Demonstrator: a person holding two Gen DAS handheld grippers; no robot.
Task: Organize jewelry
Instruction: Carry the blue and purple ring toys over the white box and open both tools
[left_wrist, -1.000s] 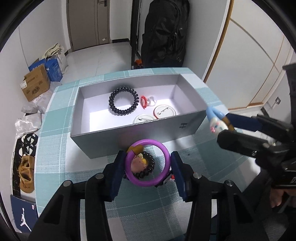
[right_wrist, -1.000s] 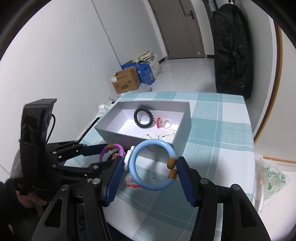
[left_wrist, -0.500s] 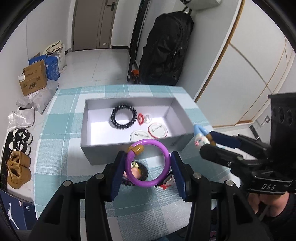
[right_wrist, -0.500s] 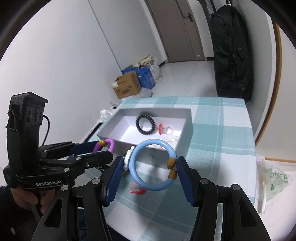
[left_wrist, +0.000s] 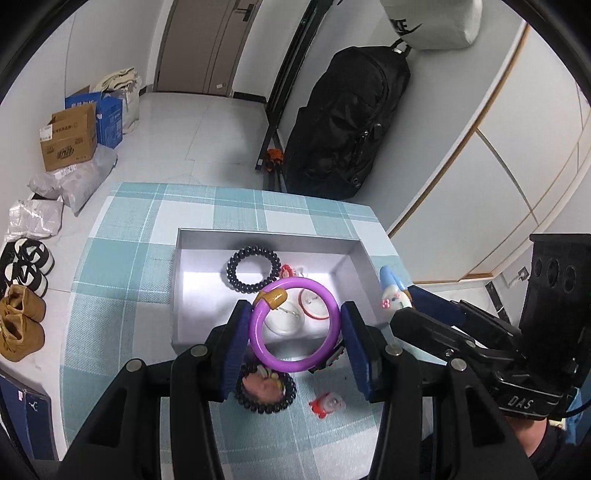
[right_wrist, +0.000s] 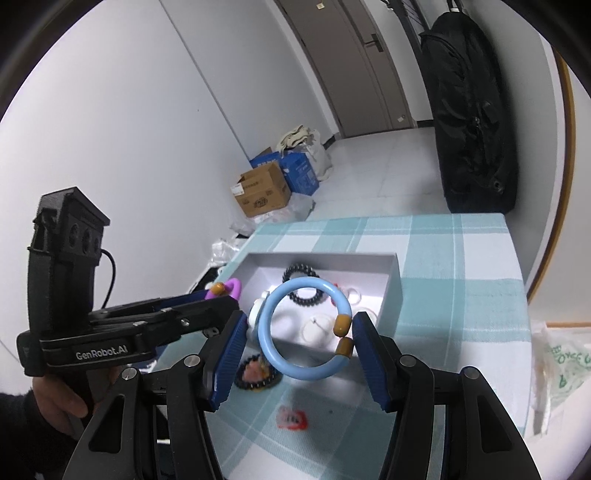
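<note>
My left gripper (left_wrist: 295, 317) is shut on a purple bangle (left_wrist: 255, 328) with a tan clasp, held in the air over the near wall of the grey box (left_wrist: 176, 295). My right gripper (right_wrist: 299, 332) is shut on a light blue bangle (right_wrist: 266, 332) with tan beads and a white charm, also in the air at the box's near right corner. In the box lie a black bead bracelet (left_wrist: 236, 264), a red ring (left_wrist: 286, 271) and two round badges (left_wrist: 314, 312). On the cloth below lie another black bead bracelet (left_wrist: 266, 402) and a small red piece (left_wrist: 327, 404).
A teal checked cloth (left_wrist: 122, 258) covers the table. On the floor behind stand a tall black bag (left_wrist: 343, 122) and cardboard boxes (left_wrist: 68, 138), with shoes (left_wrist: 20, 325) at the left. A plastic bag (right_wrist: 565, 362) lies off the table's right edge.
Both grippers have risen with their bangles still held. The purple bangle now shows over the box's near wall instead of in front of it, and the left gripper has rolled a little.
</note>
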